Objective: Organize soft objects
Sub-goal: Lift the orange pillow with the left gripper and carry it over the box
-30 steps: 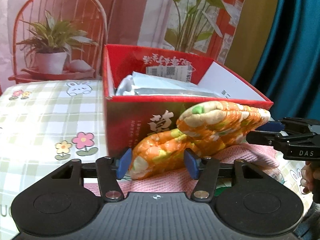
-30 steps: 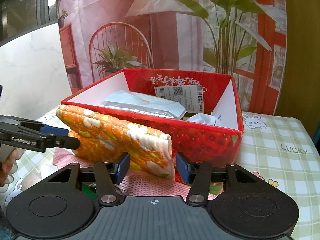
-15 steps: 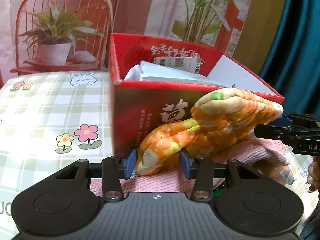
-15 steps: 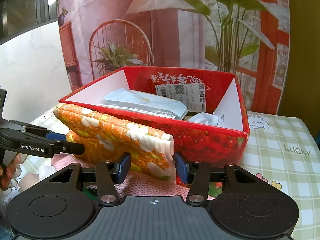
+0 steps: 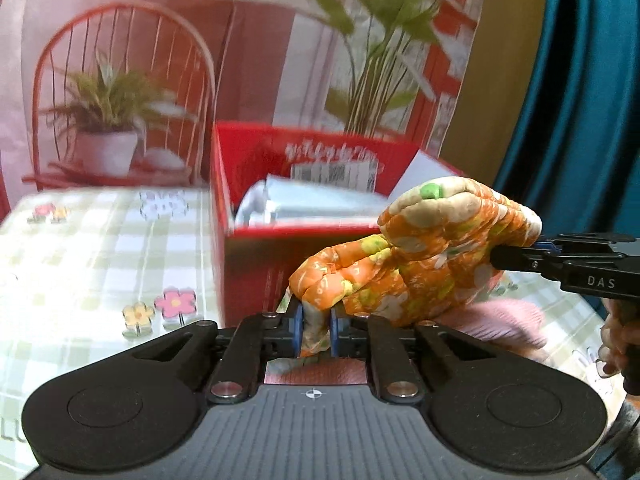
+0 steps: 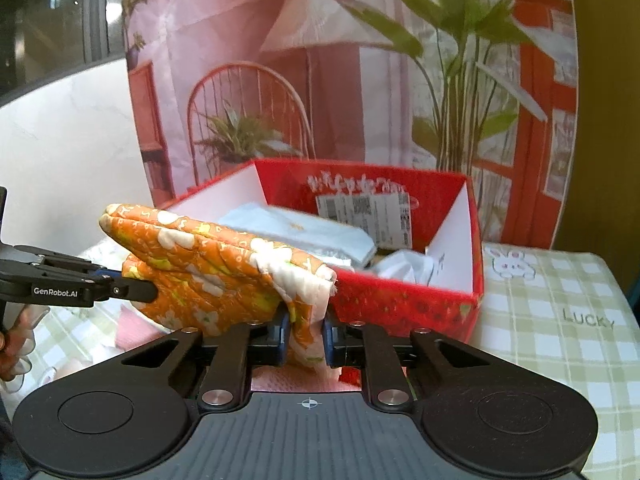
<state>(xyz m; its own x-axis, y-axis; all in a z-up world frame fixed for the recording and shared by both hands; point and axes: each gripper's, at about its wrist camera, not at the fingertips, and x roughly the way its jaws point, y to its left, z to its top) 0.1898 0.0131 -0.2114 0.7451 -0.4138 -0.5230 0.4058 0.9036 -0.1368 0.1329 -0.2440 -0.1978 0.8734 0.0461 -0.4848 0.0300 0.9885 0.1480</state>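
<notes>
**Both grippers pinch the quilted mitt, box straight ahead**

Left wrist view: the left gripper (image 5: pixel 316 330) has just been closing, and its jaws are now clenched on one bunched end of the orange floral oven mitt (image 5: pixel 416 256). From there the mitt's long axis runs up and to the right, where the right gripper (image 5: pixel 532 254) grips the far end. The mitt hangs clear of the bench, just in front of the near wall of the red box (image 5: pixel 256 264), with a pink knitted cloth (image 5: pixel 500 320) lying under it. The coming move, as I judge it, is forward and over that wall; both hands sit about equally near.

Right wrist view: the right gripper's jaws have also just been closing and are clamped on the mitt's open cuff. The mitt stretches left to the other gripper, level with the box rim. Inside the box lie a pale blue packet (image 6: pixel 304 228) and crumpled white material.

The bench wears a green checked cloth (image 6: pixel 560 312) with bunnies and flowers; behind stands a printed backdrop (image 6: pixel 320 60) of chair and plants, with a teal curtain (image 5: pixel 580 100) at the right.
</notes>
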